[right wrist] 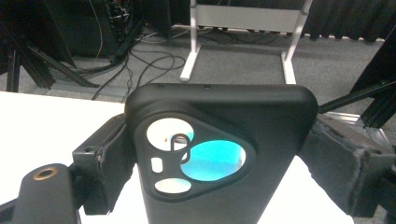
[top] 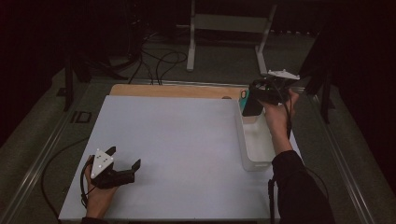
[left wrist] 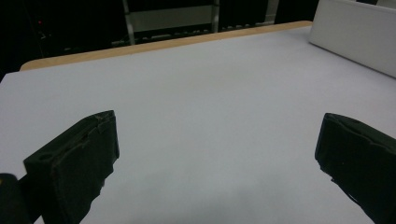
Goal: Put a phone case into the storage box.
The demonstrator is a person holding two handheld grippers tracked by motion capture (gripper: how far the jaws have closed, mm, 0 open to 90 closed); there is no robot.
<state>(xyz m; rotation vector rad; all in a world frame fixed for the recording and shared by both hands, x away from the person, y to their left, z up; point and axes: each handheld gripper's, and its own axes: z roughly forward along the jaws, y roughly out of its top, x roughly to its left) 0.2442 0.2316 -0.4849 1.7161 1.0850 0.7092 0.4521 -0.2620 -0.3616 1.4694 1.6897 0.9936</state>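
Black phone case (right wrist: 224,154) with turquoise cutouts, white bin (top: 256,144)

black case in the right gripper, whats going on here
A person works at a white table with a gripper in each hand. The right gripper is shut on a black phone case, held up over the far end of a white bin at the table's right side; something teal shows just behind the case. The left gripper rests open on the table near the front left, holding nothing.

Lab: floor cables (top: 161,60), metal stand (top: 229,28)
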